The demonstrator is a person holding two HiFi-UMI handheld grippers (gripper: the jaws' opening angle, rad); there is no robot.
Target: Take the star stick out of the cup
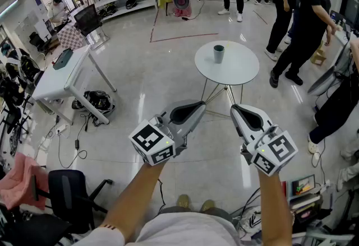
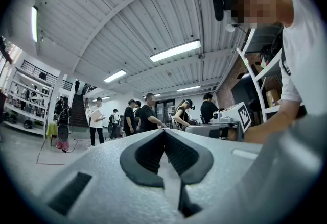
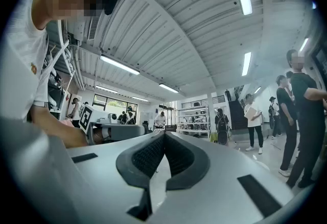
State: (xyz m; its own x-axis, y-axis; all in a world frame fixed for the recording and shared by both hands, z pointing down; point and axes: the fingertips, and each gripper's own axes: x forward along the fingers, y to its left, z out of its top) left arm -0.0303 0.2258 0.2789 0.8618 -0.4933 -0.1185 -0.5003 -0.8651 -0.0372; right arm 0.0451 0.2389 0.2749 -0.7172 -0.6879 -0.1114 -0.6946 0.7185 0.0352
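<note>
A dark grey cup point(image 1: 219, 53) stands near the middle of a small round white table point(image 1: 240, 68) out on the floor, well ahead of me. No star stick can be made out in it from here. My left gripper point(image 1: 202, 106) and right gripper point(image 1: 234, 109) are held side by side in front of my body, short of the table. Both are shut with nothing between the jaws. In the left gripper view the left gripper point(image 2: 164, 131) tilts up toward the ceiling, tips meeting. In the right gripper view the right gripper point(image 3: 164, 133) does likewise.
Several people stand to the right of and behind the round table point(image 1: 305, 21). A white desk point(image 1: 59, 79) is at the left with bags and cables on the floor beside it. A black chair point(image 1: 70, 194) and a pink cloth point(image 1: 17, 175) sit at my lower left.
</note>
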